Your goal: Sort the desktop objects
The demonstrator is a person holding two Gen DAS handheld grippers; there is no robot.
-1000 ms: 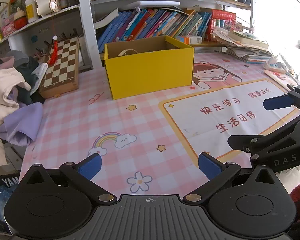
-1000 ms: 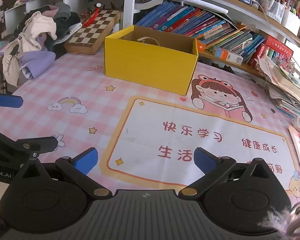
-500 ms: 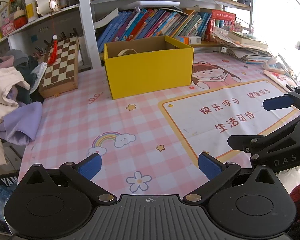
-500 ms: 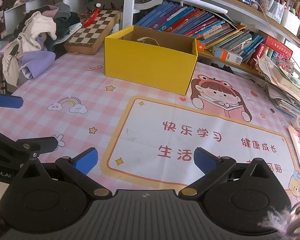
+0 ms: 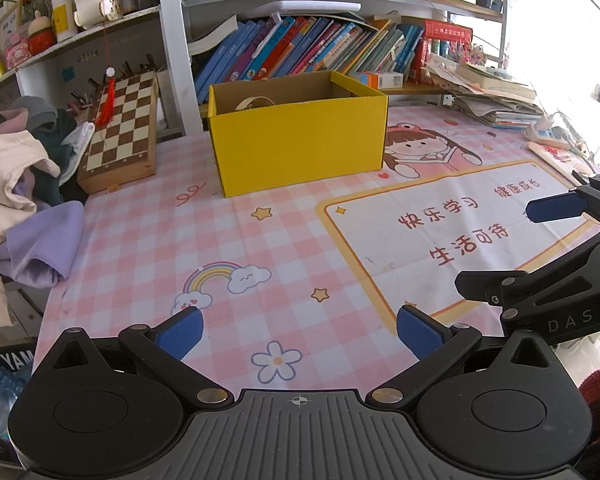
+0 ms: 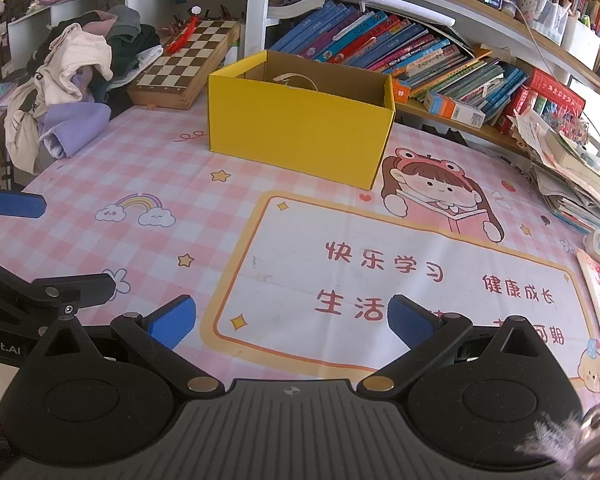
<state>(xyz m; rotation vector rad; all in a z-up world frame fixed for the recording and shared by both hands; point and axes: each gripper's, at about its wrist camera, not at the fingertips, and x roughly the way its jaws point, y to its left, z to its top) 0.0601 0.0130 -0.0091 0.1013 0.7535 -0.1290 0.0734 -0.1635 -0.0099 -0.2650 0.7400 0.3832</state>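
A yellow cardboard box [image 5: 300,148] [image 6: 300,128] stands open at the back of the pink checked desk mat [image 5: 148,240] [image 6: 172,176]. Inside it I see only part of a roll-like object [image 5: 254,102] [image 6: 294,79]; the rest of its contents is hidden. My left gripper [image 5: 298,330] is open over the near edge of the mat, holding nothing. My right gripper [image 6: 291,320] is open too, empty, low over the white panel with red writing. Each gripper shows at the side of the other's view, with a blue fingertip [image 5: 556,207] [image 6: 14,205].
A wooden chessboard [image 5: 122,128] [image 6: 188,62] leans at the back left. A heap of clothes [image 5: 20,188] [image 6: 76,92] spills over the left edge. Rows of books [image 5: 308,50] [image 6: 400,48] fill the shelf behind the box. Stacked papers [image 5: 496,96] [image 6: 572,176] lie at the right.
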